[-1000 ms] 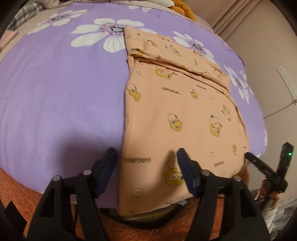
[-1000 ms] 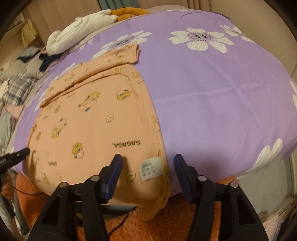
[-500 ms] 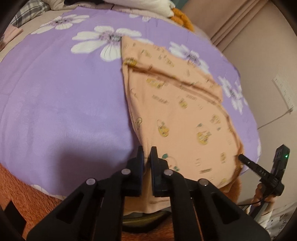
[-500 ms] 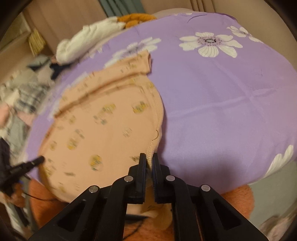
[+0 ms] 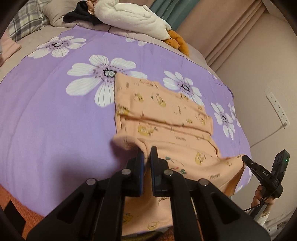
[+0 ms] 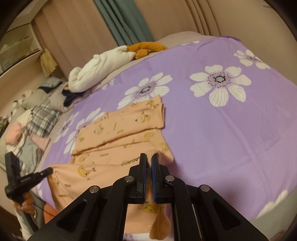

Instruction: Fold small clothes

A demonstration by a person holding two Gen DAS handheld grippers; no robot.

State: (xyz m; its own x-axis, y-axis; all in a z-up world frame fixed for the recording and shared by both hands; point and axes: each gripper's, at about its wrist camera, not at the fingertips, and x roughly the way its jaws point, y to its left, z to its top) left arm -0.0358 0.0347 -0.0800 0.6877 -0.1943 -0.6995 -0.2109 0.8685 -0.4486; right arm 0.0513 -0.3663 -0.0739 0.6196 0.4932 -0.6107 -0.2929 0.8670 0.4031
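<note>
An orange garment [image 5: 167,115] [image 6: 118,133] printed with yellow cartoon chicks lies on the purple flowered bedsheet [image 5: 55,118] [image 6: 232,129], its far part folded over. My left gripper [image 5: 146,153] is shut on the garment's near left corner, and that corner is raised off the sheet. My right gripper [image 6: 148,157] is shut on the near right corner, also raised. The near hem hangs between the two and droops over the bed's edge. Each gripper shows at the side of the other's view: the right one [image 5: 246,160] and the left one [image 6: 47,170].
A white stuffed toy [image 5: 133,16] [image 6: 96,70] with orange feet lies at the far end of the bed. Plaid and pink clothes [image 6: 35,126] are heaped to the left. A wall with a socket strip [image 5: 276,107] runs close along the bed's right side.
Both grippers went from open astride the garment's near corners to shut on them. They then rose, and the near hem came up off the sheet with them.
</note>
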